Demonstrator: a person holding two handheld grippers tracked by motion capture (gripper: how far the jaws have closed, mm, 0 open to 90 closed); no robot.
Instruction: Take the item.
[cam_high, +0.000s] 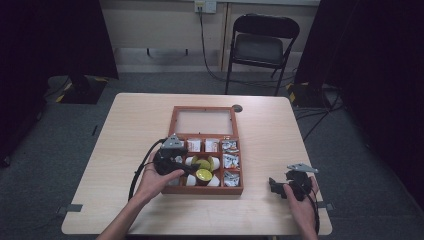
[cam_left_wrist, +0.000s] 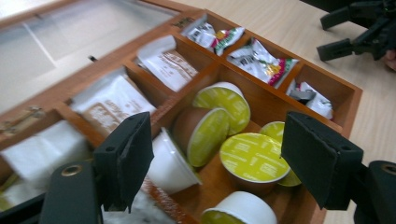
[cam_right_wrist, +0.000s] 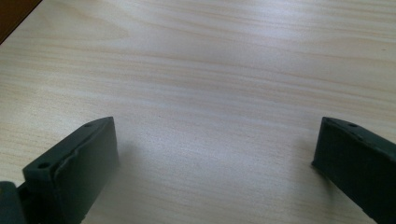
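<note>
Hovering over the wooden compartment box (cam_high: 206, 189), the left gripper (cam_high: 192, 172) points its two black jaws into the large compartment of coffee capsules, and the relation that matters is this: in the left gripper view, one upright capsule with a yellow-green foil lid (cam_left_wrist: 253, 156) lies ahead of the jaws and between them, nearer the right-hand jaw than the left, with open space on both sides. The jaws stand partly apart with neither pad touching anything, so nothing is held. A round capsule offers no long axis to align with; the jaws need only straddle its rim. Two more capsules (cam_left_wrist: 209, 132) lie tipped on their sides just beside it, touching one another, and a white-bodied capsule (cam_left_wrist: 172, 163) leans close to the left-hand jaw, so that jaw looks the likelier to bump a neighbour on the way down. The left hand is plainly the nearer; the right gripper (cam_high: 280, 186) rests well apart on the table (cam_high: 280, 125), to the right of the box. The high view gives what the close one cannot: the box's glass lid (cam_high: 204, 121) lying open away from the person, and how the two hands sit relative to the box. The left gripper view alone makes out the paper sachets (cam_left_wrist: 166, 63) and snack packets (cam_left_wrist: 259, 58) in the smaller compartments. The right gripper view looks down on bare wood grain between widely parted jaws, gripping nothing.
</note>
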